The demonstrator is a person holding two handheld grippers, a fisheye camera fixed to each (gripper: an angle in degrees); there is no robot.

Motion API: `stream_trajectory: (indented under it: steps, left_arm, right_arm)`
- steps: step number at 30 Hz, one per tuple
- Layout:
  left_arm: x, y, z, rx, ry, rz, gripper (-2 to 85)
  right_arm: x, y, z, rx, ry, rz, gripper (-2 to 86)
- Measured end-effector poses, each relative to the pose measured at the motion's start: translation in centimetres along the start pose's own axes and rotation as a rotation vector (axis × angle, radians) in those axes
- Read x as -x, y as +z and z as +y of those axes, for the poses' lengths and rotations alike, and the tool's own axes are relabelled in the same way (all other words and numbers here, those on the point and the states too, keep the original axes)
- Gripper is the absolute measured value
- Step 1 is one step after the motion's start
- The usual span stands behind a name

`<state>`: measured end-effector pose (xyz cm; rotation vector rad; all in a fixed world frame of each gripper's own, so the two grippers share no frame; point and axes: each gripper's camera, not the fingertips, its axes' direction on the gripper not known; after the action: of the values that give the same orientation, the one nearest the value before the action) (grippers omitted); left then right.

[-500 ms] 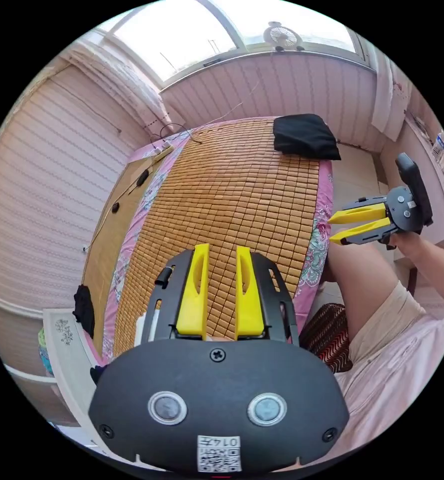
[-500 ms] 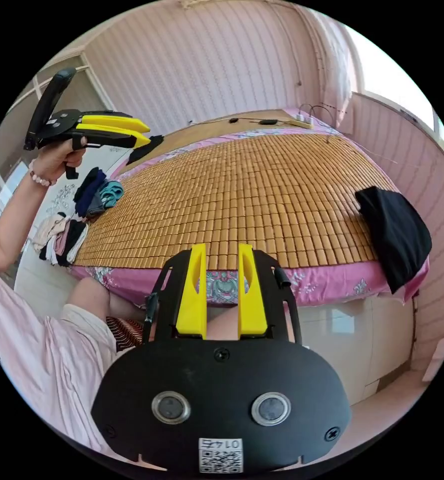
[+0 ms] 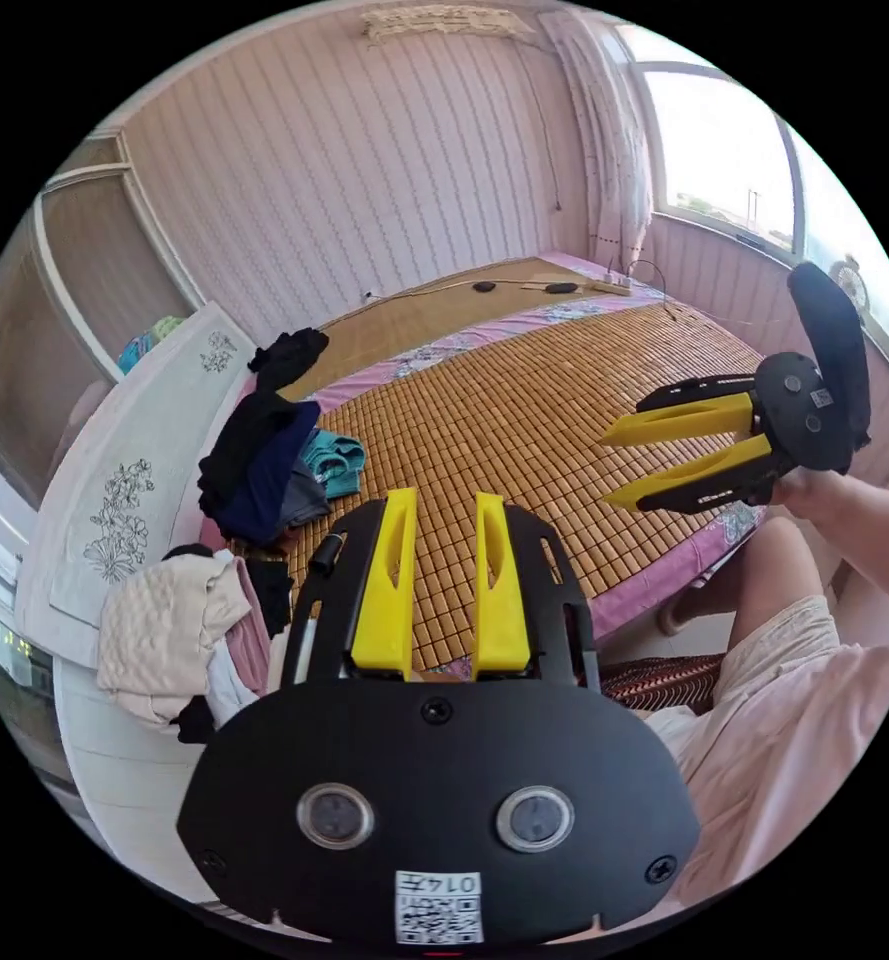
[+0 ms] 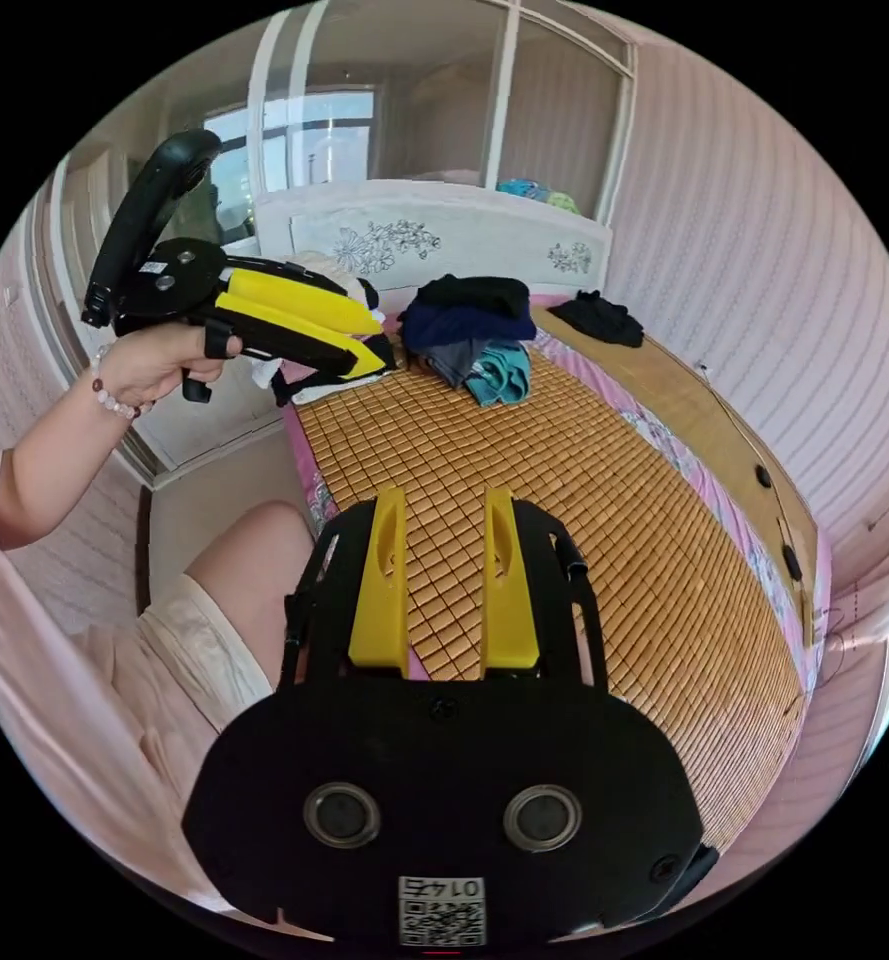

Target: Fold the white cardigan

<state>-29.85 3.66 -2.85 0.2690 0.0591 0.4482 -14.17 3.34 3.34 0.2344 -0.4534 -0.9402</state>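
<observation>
A cream-white textured garment [image 3: 164,620] lies crumpled in a heap of clothes by the white headboard [image 3: 134,470], at the left of the left gripper view. My left gripper [image 3: 442,497] hovers open over the bamboo mat [image 3: 524,400], a short way from that heap, with nothing between its jaws. The right gripper [image 3: 609,470] is held open above the mat's edge on the right. In the right gripper view, my right gripper [image 4: 444,497] is open over the mat [image 4: 564,520]. There the left gripper [image 4: 382,345] partly hides the pale garment [image 4: 309,263].
A dark navy and black pile [image 3: 254,450] with a teal piece [image 3: 334,460] lies on the mat near the headboard. A black garment [image 4: 599,315] rests on the wooden strip beside the mat. The person's bare knee [image 4: 254,560] is at the bed's edge.
Both cameras have swung toward the head of the bed, so the clothes heap and headboard now show and the folded black garment has left view. Both grippers remain open.
</observation>
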Motion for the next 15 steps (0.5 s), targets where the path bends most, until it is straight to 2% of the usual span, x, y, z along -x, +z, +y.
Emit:
stream_trajectory:
  steps: [5,10,15]
  left_arm:
    - [10.2,-0.7,8.7,0.008,-0.171,-0.029,9.6]
    - [22.2,-2.3,20.0,-0.045,-0.475,-0.093,9.9]
    - [30.7,-3.9,27.5,-0.069,-0.68,-0.2,9.8]
  right_arm:
    - [6.4,5.4,-12.0,0.037,-0.204,-0.057,12.1]
    - [10.7,9.8,-21.4,0.084,-0.346,-0.088,12.2]
    - [15.3,13.7,-29.7,0.106,-0.461,-0.136,12.7]
